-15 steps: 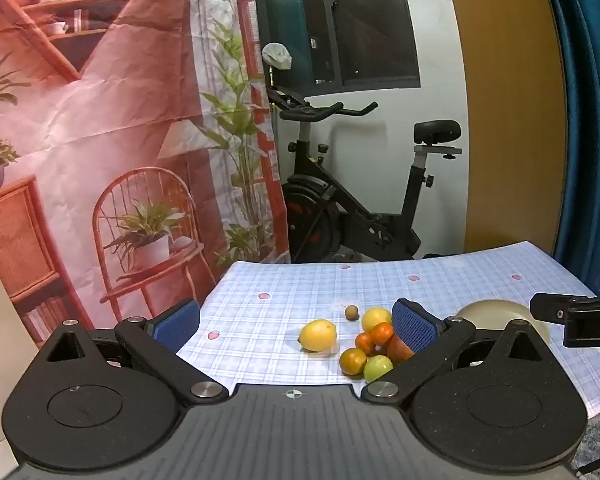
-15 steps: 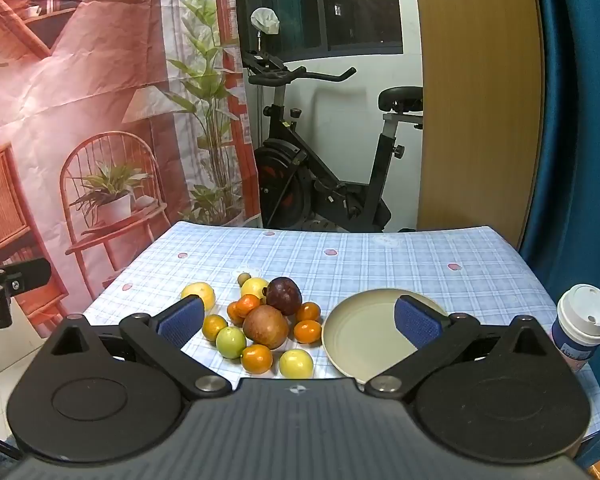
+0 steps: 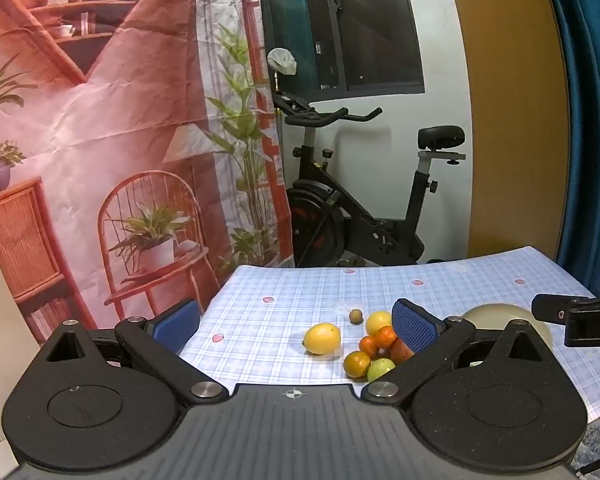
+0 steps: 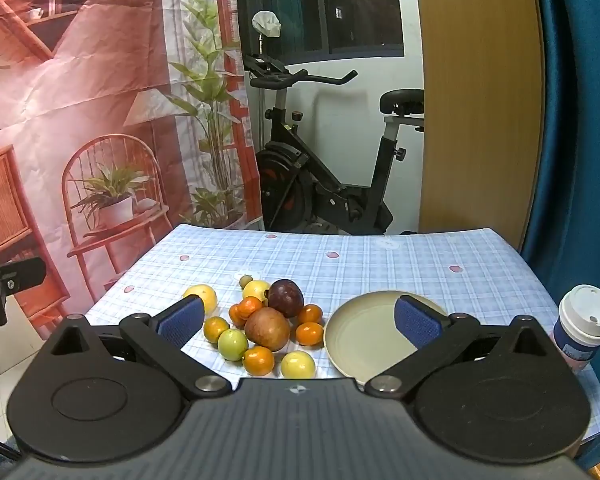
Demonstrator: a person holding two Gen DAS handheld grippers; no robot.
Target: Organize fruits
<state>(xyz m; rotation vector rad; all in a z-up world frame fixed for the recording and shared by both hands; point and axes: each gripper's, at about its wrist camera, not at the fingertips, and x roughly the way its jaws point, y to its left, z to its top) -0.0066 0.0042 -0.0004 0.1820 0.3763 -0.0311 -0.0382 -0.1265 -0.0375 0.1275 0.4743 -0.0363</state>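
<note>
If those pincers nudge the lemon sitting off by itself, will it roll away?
Probably a little: the lemon is rounded and lies free on the flat tablecloth, nothing beside it. Its oval shape suggests a wobbling, curving roll. The skin looks firm, so open jaws could likely grip it safely.

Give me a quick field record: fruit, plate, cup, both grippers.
fruit: loose pile on the checked tablecloth, left of the plate; none on the plate
plate: empty, cream
cup: lidded, at the table's right edge
left gripper: open, holding nothing
right gripper: open, holding nothing, above fruit and plate
</note>
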